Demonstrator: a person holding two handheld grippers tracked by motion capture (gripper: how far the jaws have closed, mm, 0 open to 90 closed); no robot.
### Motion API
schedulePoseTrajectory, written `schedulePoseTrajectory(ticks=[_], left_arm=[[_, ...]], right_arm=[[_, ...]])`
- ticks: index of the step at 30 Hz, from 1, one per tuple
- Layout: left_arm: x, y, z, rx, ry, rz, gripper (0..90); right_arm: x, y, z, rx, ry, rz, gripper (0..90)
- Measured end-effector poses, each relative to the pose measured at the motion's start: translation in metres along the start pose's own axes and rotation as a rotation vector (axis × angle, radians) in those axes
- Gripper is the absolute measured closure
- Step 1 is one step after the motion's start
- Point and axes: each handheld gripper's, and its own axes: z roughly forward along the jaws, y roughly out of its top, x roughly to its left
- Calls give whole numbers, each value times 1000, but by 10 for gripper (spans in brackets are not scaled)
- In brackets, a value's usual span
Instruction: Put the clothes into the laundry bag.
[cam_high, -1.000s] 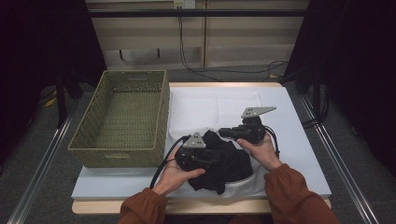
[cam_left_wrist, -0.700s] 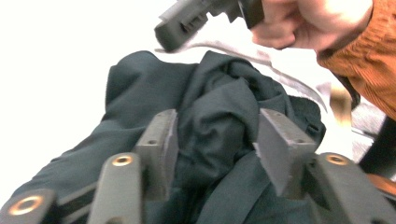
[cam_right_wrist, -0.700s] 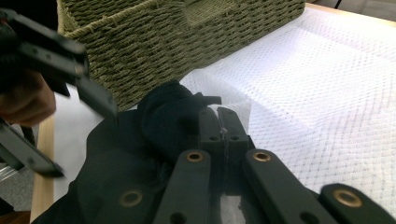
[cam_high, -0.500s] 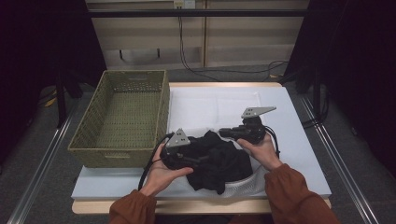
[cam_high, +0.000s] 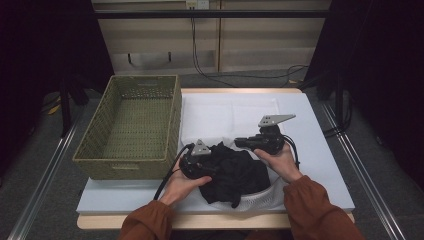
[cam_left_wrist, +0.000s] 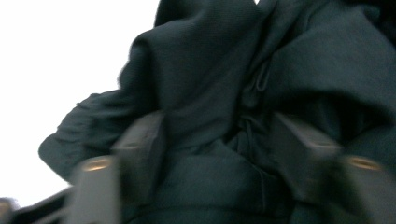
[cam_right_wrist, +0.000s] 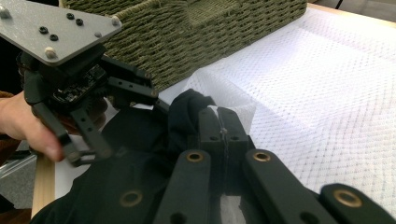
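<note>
High view: crumpled black fabric garment (cam_high: 235, 172) sits on a white mesh laundry bag (cam_high: 260, 197) at the near desk (cam_high: 320, 165) edge; olive woven rectangular basket (cam_high: 132, 125) to its left is empty. Left gripper (cam_high: 212, 170) digs into the garment's left side, right gripper (cam_high: 240, 143) at its far edge. Left gripper view: jaws have just been closing, now half apart with black cloth bunched between them; blurred, can't tell if the pads bite yet. Right gripper view: jaws together, clamped on the mesh bag's edge beside a garment fold. Judgement: early stage, garment not bagged, nothing in the basket.
</note>
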Motion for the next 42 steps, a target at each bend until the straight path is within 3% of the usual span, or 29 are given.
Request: schedulePoseTrajectory(ticks=[2, 6, 7, 10, 15, 22, 26, 30, 33, 36, 38, 42], left_arm=[[3, -2, 0, 8, 0, -14, 659], [3, 1, -4, 3, -36, -16, 830], [2, 3, -6, -16, -48, -30, 838], [-5, 13, -15, -75, -110, -21, 845], [-21, 28, -21, -121, -170, 37, 845], [-36, 38, -3, -113, -240, 59, 845], [-41, 36, 10, -82, -231, 68, 845], [-34, 27, 22, -60, -228, 29, 844], [-32, 21, 28, -29, -206, 37, 844], [-30, 18, 30, -21, -190, 46, 839], [-30, 17, 32, -33, -200, 26, 834], [-27, 18, 28, -18, -183, 38, 776]], right_arm=[[0, 0, 0, 4, -1, -2, 900], [0, 0, 1, 5, 0, 0, 900], [0, 0, 1, 5, -1, 0, 900], [-1, 0, 1, 2, -2, 4, 900], [2, 4, 3, -7, -3, 2, 900], [3, 5, 3, -22, 1, -2, 900], [9, 9, 0, -42, 14, -17, 900], [13, 13, -6, -65, 10, -30, 900], [14, 15, -11, -85, 13, -29, 900], [12, 15, -14, -92, 14, -28, 900], [12, 15, -15, -89, 17, -25, 900], [12, 14, -15, -85, 18, -28, 900]])
